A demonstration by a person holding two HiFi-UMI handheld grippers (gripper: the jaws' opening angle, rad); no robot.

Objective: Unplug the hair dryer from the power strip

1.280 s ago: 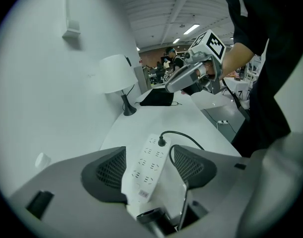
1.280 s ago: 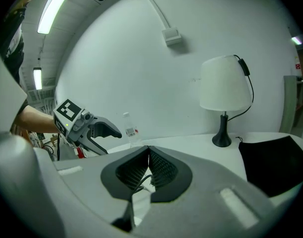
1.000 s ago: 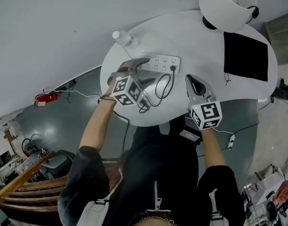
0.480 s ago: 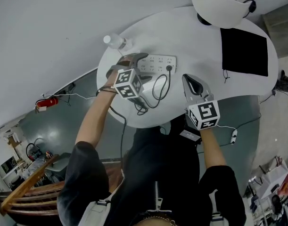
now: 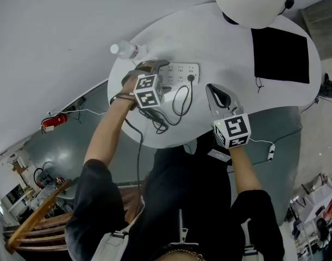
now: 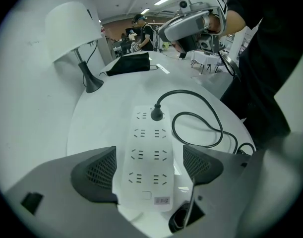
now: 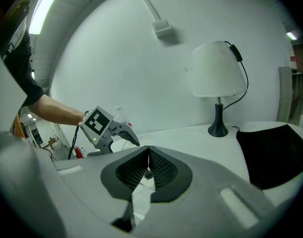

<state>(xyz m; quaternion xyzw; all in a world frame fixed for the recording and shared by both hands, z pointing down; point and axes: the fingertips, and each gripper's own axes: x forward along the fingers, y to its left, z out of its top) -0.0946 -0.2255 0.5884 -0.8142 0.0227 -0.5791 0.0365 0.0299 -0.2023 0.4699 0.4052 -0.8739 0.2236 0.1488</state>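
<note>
Strip (image 5: 175,71): white, flat on the round table (image 5: 236,64). In the left gripper view its long axis ran straight away from the camera.
Left gripper (image 6: 149,158): pointed steeply down over the strip's near end. Its jaws had just been opening and stood wide, one on each side of the strip, pads clear of it and holding nothing.
Right gripper (image 7: 149,157): hung apart by the table's edge nearest the person, jaws together and empty, tip aimed toward the plug.
Cord (image 6: 211,118): black, looped on the table between the two grippers. The dryer itself could not be made out.
Plug (image 6: 156,114): black, seated in a socket at the strip's far end, ahead of the left jaws along the strip.
Nearer tool: in the head view the right tip lay near the plug, so it looked the likelier puller. The left looked placed to pin the strip.
</note>
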